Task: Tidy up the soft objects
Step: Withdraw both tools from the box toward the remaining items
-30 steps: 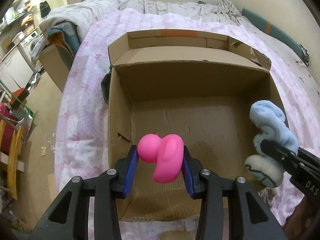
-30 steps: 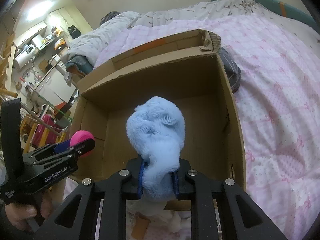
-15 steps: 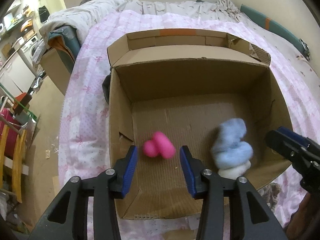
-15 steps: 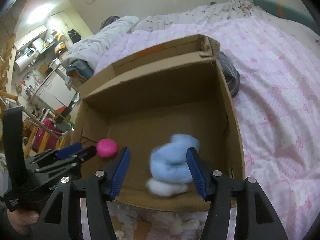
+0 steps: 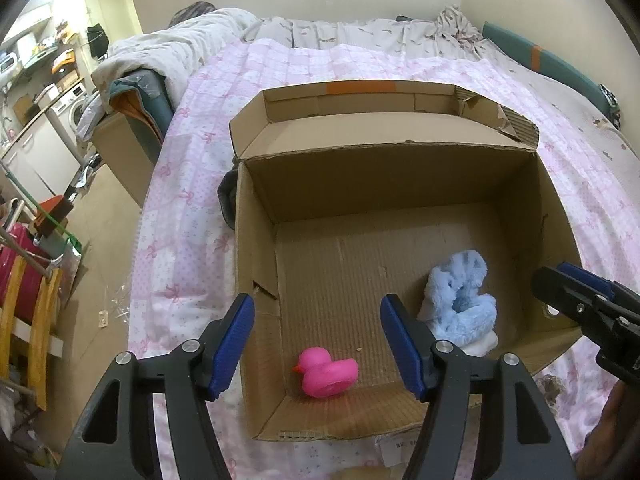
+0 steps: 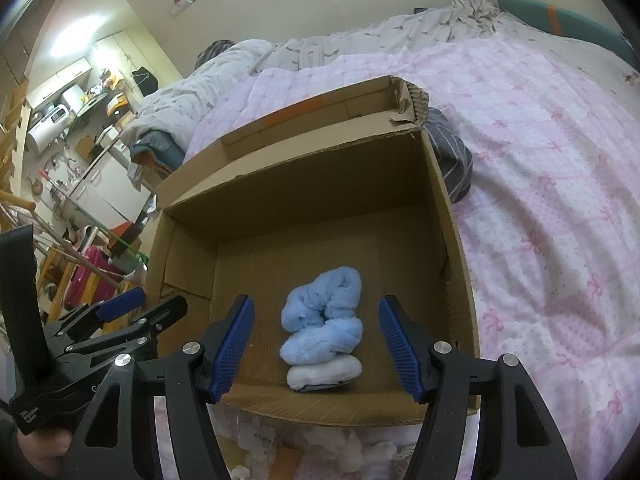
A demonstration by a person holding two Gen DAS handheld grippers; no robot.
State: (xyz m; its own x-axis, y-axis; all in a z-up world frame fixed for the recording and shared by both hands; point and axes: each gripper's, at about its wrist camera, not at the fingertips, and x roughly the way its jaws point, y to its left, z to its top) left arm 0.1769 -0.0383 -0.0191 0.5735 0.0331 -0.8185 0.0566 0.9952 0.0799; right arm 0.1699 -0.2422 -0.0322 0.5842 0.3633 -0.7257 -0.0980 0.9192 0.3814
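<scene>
An open cardboard box [image 5: 256, 240] stands on a pink bed; it also shows in the right wrist view [image 6: 456, 264]. A pink rubber duck [image 5: 326, 372] lies on the box floor near the front left corner. A fluffy light-blue plush [image 5: 460, 304] with a white end lies at the front right; it also shows in the right wrist view [image 6: 324, 328]. My left gripper [image 5: 320, 344] is open and empty above the duck. My right gripper [image 6: 316, 344] is open and empty above the plush, and it also shows in the left wrist view [image 5: 576, 300].
The pink patterned bedspread [image 5: 192, 208] surrounds the box. A rumpled grey duvet [image 5: 192, 44] lies at the bed's far end. A dark striped cloth [image 6: 452, 160] lies beside the box. A cluttered floor with a red suitcase [image 6: 90, 284] and wooden rack is on the left.
Both grippers opened and let go: the duck and the blue plush dropped onto the box floor. Both grippers have since pulled back a little.
</scene>
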